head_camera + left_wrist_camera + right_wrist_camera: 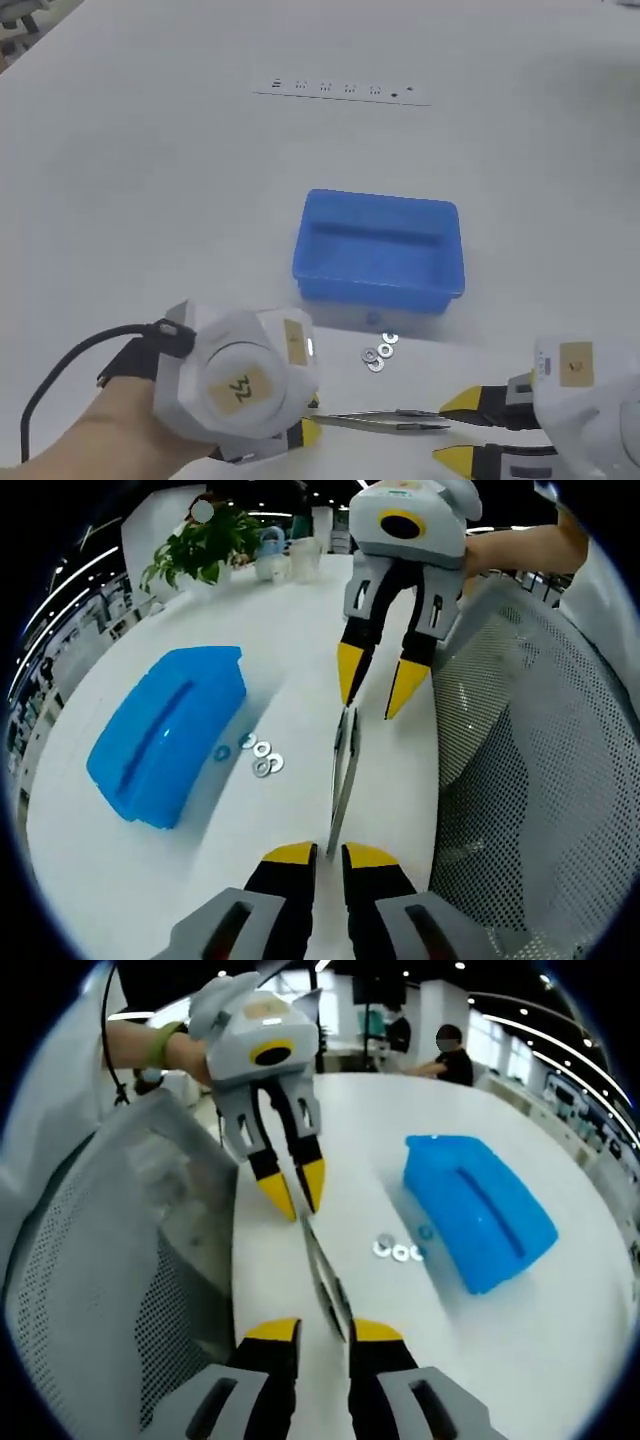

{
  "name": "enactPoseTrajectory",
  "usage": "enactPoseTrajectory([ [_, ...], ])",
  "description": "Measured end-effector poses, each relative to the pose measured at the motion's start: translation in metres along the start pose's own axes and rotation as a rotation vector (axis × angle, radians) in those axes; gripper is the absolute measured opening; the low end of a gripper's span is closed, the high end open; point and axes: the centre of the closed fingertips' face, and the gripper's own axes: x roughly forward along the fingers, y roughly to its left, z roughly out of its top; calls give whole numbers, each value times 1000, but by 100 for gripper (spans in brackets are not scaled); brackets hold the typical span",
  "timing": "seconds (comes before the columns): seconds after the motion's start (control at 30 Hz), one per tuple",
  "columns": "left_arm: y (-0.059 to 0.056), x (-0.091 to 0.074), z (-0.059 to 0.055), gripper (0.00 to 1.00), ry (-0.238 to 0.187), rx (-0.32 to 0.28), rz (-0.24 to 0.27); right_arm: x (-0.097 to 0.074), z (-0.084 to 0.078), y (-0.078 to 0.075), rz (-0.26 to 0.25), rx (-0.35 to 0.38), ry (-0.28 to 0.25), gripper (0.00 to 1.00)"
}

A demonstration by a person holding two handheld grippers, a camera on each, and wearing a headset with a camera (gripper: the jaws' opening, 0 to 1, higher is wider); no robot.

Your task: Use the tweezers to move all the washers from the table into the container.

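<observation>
Desk point(150, 200) layout: container point(378, 250) at centre, washers point(380, 352) clustered just in front of it, tweezers point(385, 420) nearer still, lying between left tool point(312, 418) and right tool point(456, 430).

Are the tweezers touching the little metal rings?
Apart. The head view shows bare table between the tweezers and the washers; the left gripper view shows that gap too.
</observation>
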Motion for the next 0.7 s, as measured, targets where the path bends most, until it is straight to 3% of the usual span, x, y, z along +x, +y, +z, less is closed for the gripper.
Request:
enactPoseTrajectory([
  [0.13,0,1,1,0,1,17,-8,3,0,-1,6,-1,1,14],
  [0.3,-1,-3,6,0,-18,17,-24,5,0,-2,11,-18,3,14],
  [0.7,-9,-41,47,0,-119,113,4,1,10,-1,9,-35,-34,13],
])
